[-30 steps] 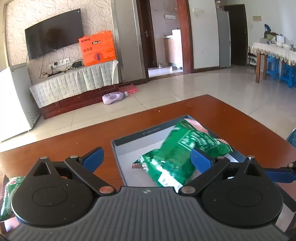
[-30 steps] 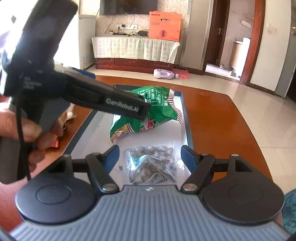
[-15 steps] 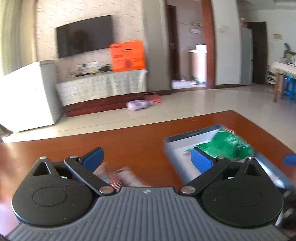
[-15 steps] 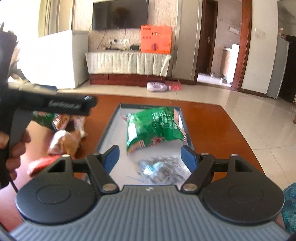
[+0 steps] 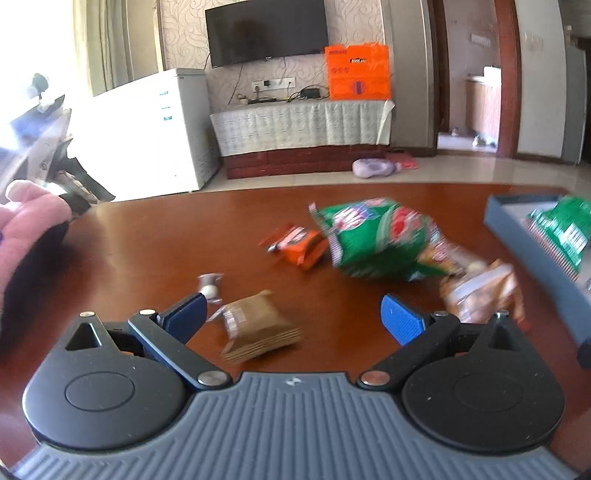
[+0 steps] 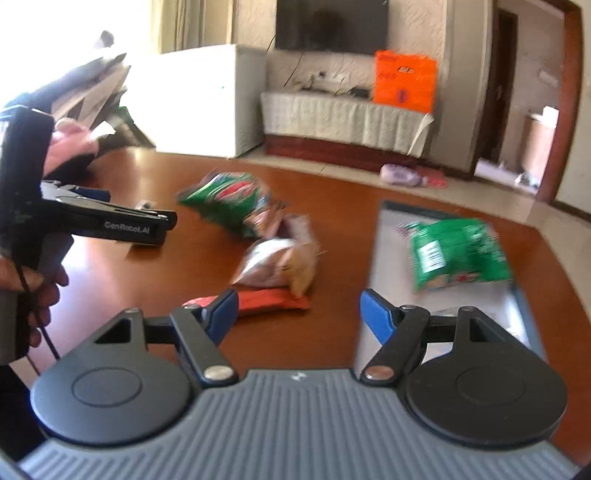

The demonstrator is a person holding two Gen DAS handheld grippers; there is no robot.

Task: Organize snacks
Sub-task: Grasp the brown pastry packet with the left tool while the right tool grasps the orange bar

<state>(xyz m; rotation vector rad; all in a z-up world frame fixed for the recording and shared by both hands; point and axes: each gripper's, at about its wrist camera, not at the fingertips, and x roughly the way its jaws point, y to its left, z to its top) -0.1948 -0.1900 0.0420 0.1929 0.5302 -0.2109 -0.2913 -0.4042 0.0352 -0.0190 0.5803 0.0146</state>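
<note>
Behind the brown wooden table (image 5: 155, 240) stand a white chest freezer (image 5: 162, 122), a wall television (image 5: 266, 29) and an orange box (image 5: 356, 72) on a cloth-covered cabinet. On the table's right side lies a shallow grey tray (image 6: 388, 251) holding a green snack bag (image 6: 458, 254). A second green bag (image 5: 373, 240) lies loose on the wood left of the tray, touching a pale brown-and-white packet (image 6: 280, 262). An orange wrapper (image 5: 299, 243) sits just left of that bag, and a red bar (image 6: 273, 301) lies near the right gripper (image 6: 299, 314). A small tan pouch (image 5: 258, 325) rests between the blue fingers of the left gripper (image 5: 291, 314). Both grippers stand wide apart with nothing pressed between them, each above the table.
</note>
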